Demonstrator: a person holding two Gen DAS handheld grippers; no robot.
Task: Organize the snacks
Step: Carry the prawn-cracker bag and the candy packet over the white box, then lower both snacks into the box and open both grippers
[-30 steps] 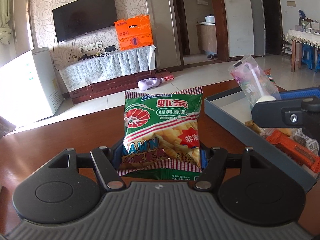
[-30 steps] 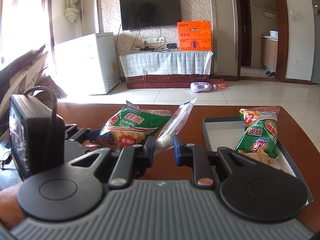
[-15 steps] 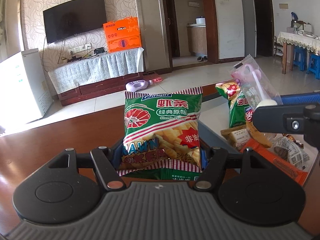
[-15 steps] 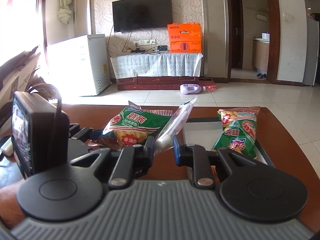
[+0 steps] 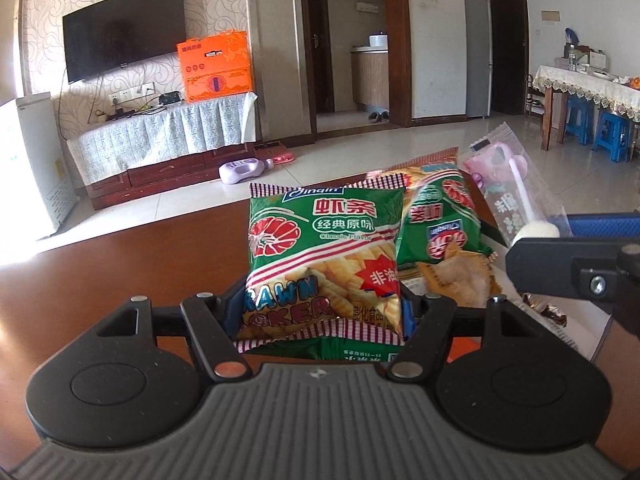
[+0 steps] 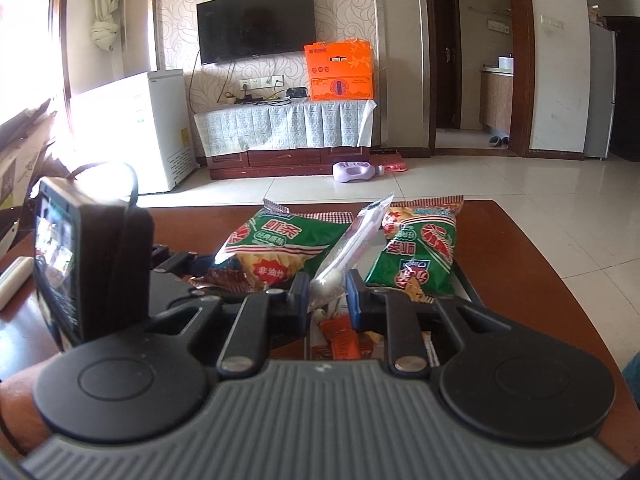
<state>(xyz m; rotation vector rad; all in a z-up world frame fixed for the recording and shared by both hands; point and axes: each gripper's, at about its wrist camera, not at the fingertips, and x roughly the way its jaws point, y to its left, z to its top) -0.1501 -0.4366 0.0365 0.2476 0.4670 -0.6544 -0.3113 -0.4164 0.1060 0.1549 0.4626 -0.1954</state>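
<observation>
While both grippers carry their loads toward the tray (image 6: 466,280), the nearest items are the loads themselves. The left gripper (image 5: 322,312) has its fingers clamped on the lower part of a green prawn-cracker bag (image 5: 324,256), which stands upright between them. The right gripper (image 6: 328,292) has its fingers closed narrowly on a clear-wrapped lollipop (image 6: 352,240), pinching it at the white bulb end with the wrapper slanting up and away.

Compared with one second ago, the tray contents have come closer and more central in both views. In the left wrist view the held bag now overlaps a second prawn-cracker bag (image 5: 438,220) lying in the tray, where before only the tray's outer wall stood beside it. In the right wrist view the orange wrapper (image 6: 340,340) and other small snacks in the tray now sit directly below the fingers.

Judgement: both loads are at or over the tray, so the transport step is nearly finished and release is the likely next action. Neither item is yet deposited.

Beyond the tray lies the far edge of the wooden table (image 6: 520,240).
</observation>
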